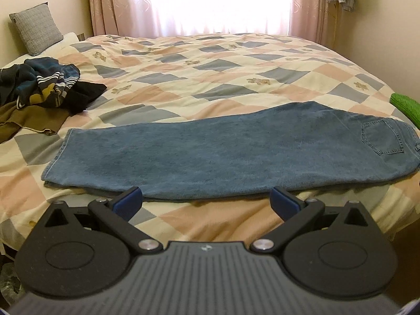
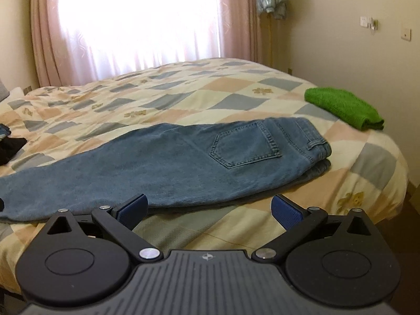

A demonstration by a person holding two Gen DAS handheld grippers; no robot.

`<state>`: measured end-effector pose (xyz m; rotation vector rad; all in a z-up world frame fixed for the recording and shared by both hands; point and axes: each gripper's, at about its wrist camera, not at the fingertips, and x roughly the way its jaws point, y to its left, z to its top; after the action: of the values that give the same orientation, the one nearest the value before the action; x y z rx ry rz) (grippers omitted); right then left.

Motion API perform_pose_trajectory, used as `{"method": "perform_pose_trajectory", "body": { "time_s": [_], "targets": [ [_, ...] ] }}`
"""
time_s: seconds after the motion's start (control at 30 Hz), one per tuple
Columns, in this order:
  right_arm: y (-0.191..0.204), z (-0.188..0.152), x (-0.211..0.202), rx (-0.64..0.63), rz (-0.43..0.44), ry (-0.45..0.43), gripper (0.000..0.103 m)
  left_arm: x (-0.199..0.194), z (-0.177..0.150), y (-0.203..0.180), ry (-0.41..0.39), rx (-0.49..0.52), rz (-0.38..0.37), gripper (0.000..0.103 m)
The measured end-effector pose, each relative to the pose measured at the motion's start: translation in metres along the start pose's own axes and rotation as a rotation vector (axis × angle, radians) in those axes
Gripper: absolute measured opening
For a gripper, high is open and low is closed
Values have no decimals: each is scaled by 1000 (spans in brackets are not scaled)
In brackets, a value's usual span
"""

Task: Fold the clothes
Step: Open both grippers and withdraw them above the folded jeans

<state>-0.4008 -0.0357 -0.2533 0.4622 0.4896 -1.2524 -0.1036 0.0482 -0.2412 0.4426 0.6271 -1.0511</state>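
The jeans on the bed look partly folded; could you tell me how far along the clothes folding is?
Done: a green garment lies folded at the far right of the bed.
In hand: the jeans lie flat, folded lengthwise, leg on leg, back pocket up, not yet shortened. The left gripper and right gripper are open, holding nothing.
Left: folding the jeans shorter, then the crumpled pile of clothes at the left.

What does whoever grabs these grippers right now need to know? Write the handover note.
Left gripper: open, holding nothing, above the near edge of the jeans.
Right gripper: open, empty, near the waist end.
Jeans lie folded lengthwise, one leg over the other, flat across the bed, back pocket up.
Folded green cloth sits beyond the waistband.
Left: fold the jeans crosswise, then the pile of unfolded clothes by the pillow.
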Motion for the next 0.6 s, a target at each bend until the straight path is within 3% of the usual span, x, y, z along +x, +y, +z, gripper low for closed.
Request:
{"method": "perform_pose_trajectory", "body": {
  "time_s": [0.1,0.6],
  "targets": [
    [0,-3,-5,-16,-13,-2,103,-6,-4,1,5,2,1,102],
    [10,-10,-16,4,100,-29,103,-12,-12,-10,42,32,-50,103]
  ]
}}
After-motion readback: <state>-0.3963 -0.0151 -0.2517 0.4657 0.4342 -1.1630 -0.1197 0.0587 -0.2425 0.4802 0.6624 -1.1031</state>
